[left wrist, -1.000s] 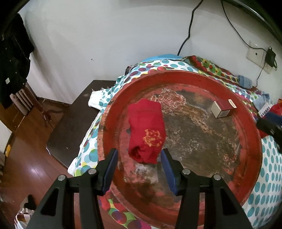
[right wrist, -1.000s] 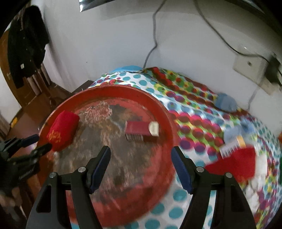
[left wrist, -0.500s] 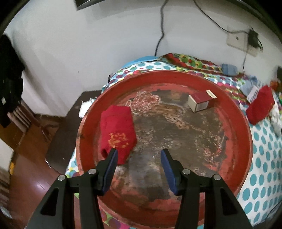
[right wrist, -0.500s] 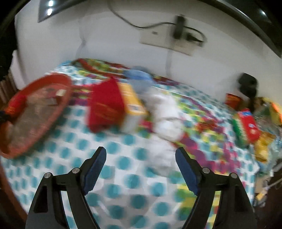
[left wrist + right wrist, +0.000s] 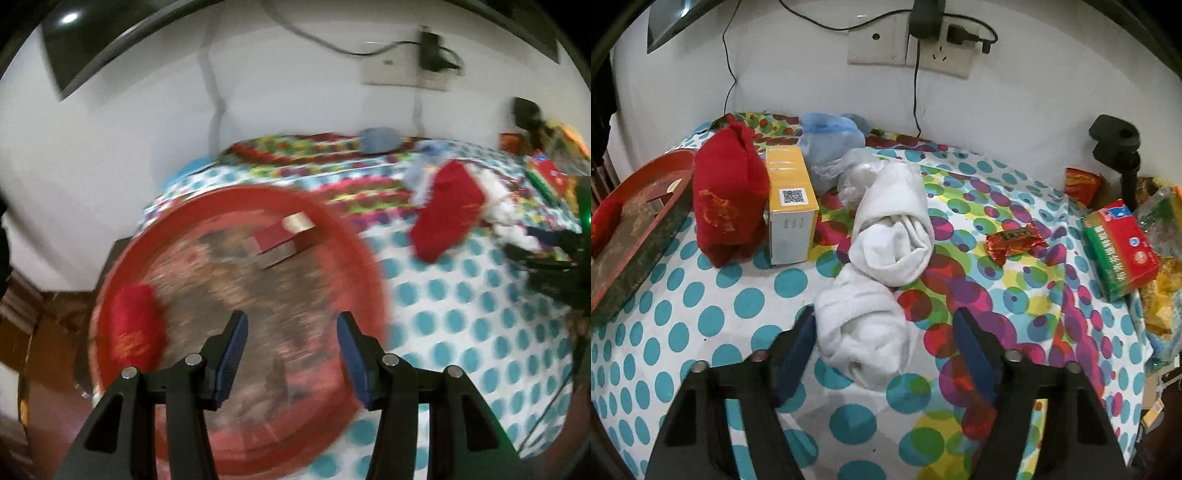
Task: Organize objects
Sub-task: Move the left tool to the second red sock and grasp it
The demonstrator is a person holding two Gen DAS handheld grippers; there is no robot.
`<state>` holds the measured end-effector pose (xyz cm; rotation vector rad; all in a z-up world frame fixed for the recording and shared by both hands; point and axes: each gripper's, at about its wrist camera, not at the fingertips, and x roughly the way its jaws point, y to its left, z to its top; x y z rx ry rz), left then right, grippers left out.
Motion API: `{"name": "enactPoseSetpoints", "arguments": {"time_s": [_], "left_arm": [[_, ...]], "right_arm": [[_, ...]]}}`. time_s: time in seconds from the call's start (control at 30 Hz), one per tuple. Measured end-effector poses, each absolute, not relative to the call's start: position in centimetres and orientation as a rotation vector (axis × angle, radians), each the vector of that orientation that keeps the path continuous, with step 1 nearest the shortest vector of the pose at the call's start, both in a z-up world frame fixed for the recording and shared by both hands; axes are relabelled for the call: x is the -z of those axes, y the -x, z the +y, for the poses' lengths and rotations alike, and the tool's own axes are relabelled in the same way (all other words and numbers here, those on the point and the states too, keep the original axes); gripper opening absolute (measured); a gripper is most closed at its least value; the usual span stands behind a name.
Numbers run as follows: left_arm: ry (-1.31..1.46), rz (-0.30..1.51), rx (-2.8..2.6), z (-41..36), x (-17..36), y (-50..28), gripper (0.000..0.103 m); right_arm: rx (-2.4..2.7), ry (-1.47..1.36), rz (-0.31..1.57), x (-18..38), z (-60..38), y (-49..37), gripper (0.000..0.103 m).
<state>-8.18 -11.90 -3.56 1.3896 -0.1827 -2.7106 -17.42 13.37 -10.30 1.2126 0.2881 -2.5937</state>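
While the right gripper [image 5: 882, 354] closes its jaws around the near white sock roll [image 5: 862, 332], just right of the red tray [image 5: 642, 236], it should, I judge, pinch mid-roll so nothing unrolls, as the left gripper [image 5: 291, 350] hangs open and empty over that tray.

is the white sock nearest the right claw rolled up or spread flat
Rolled up: the white sock lies as a thick bundle with curled layers at its end, on the dotted cloth.

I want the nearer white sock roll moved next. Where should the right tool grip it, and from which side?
Probably across the thick middle of the nearer white sock roll, coming down from above. It lies lengthwise between the closing jaws of the right tool, whose pads do not yet press it, and its soft bundled body should compress evenly there.
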Motion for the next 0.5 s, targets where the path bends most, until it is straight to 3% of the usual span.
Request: {"name": "enactPoseSetpoints", "arguments": {"time_s": [0.03,0.1,0.5], "left_arm": [[-1.397,-0.18,2.732,-11.3,3.6,8.6,0.051],[-1.455,-0.167,2.78,-9.0,3.9,9.9,0.051],[-1.571,-0.167,2.874,-2.5,6.9,17.3,0.051]], "right_arm": [[2.596,-1.206,0.273,10.3,13.5,17.5,0.052],[2.586,-1.21,0.236,10.5,13.5,17.7,0.05],[2.543,-1.26,0.238,11.1,13.3,18.3,0.05]]}}
